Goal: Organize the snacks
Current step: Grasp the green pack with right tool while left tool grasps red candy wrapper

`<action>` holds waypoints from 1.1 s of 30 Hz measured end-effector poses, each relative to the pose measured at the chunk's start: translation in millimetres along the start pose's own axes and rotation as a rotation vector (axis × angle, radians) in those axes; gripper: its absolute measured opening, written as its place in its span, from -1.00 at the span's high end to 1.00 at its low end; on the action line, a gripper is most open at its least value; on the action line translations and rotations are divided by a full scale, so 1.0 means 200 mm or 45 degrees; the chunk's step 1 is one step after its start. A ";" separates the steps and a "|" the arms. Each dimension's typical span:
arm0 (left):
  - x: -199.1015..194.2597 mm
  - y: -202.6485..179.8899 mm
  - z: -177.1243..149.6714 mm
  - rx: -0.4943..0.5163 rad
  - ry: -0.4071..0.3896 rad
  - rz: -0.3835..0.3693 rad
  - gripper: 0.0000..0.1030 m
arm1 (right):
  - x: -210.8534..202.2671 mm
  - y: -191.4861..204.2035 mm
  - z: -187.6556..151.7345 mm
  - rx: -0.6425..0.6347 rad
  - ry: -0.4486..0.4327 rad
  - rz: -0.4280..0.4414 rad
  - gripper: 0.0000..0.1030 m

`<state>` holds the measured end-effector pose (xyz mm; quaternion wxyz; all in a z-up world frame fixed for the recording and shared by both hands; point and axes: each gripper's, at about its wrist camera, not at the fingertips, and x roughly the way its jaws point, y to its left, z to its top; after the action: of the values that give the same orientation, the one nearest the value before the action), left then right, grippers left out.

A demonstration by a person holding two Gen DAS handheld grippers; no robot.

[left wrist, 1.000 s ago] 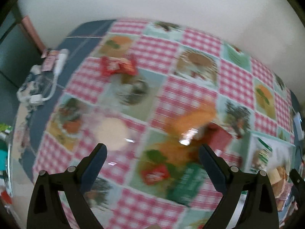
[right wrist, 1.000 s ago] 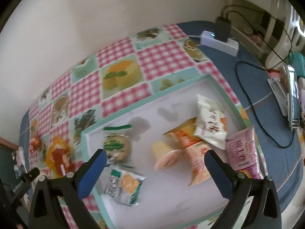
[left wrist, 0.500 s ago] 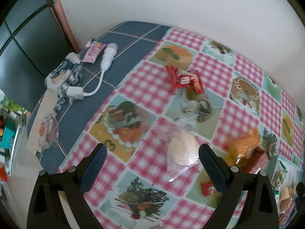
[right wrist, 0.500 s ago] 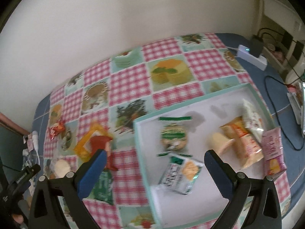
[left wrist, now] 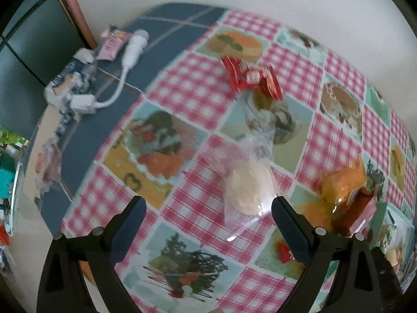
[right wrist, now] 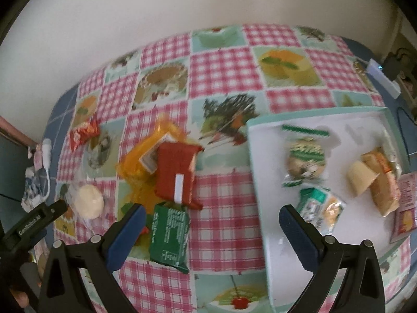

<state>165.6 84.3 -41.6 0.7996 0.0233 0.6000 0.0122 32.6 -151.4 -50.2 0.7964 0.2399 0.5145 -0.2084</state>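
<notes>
Both grippers were spread wide, nothing between the fingers: left gripper (left wrist: 207, 210) hovered over the clear-wrapped pale bun (left wrist: 247, 190), right gripper (right wrist: 212, 217) over the gap between loose snacks and tray (right wrist: 256, 180).

Snacks, biggest first:
- Tray: white floor, teal rim, on the right side of the table. 5 packs inside: green-and-white round cookie pack (right wrist: 306, 156), green/orange cracker pack (right wrist: 322, 208), orange-wrapped pastry (right wrist: 383, 182) with a pale wedge against it, pink pouch (right wrist: 406, 206) at the right edge.
- Orange bag (right wrist: 146, 161) with a red carton (right wrist: 178, 174) lying on top, touching.
- Green packet (right wrist: 170, 234) just below the red carton, near the right gripper's left finger.
- Bun beside the orange bag, in a crinkly transparent wrap.
- Red candy wrapper (left wrist: 251, 77) farther back, apart from the rest.

So 5 loose on the cloth, 5 in the tray.

Surface: pink gingham oilcloth (left wrist: 182, 78) with food-picture squares, over a blue cover (left wrist: 172, 34). White wall behind. Left end held a white cable with adapter (left wrist: 83, 103), a small pink sachet (left wrist: 113, 45), and a crumpled blue-white wrapper. Right end: white power strip (right wrist: 383, 80). Both views were motion-blurred.
</notes>
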 end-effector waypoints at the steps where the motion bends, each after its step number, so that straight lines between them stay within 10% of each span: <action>1: 0.02 -0.01 0.00 0.001 0.017 -0.008 -0.88 | 0.02 0.02 -0.01 -0.010 0.016 -0.004 -1.00; 22: 0.28 -0.20 -0.14 -0.037 0.276 -0.100 -0.88 | 0.37 0.26 -0.17 -0.179 0.184 -0.114 -0.96; 33: 0.27 -0.45 -0.20 0.033 0.318 -0.143 -0.85 | 0.37 0.17 -0.15 -0.137 0.161 -0.139 -0.58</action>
<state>142.3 -1.8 -109.5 0.7176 -0.0018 0.6955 -0.0377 58.5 -111.3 -122.4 0.7616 0.1810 0.5864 -0.2081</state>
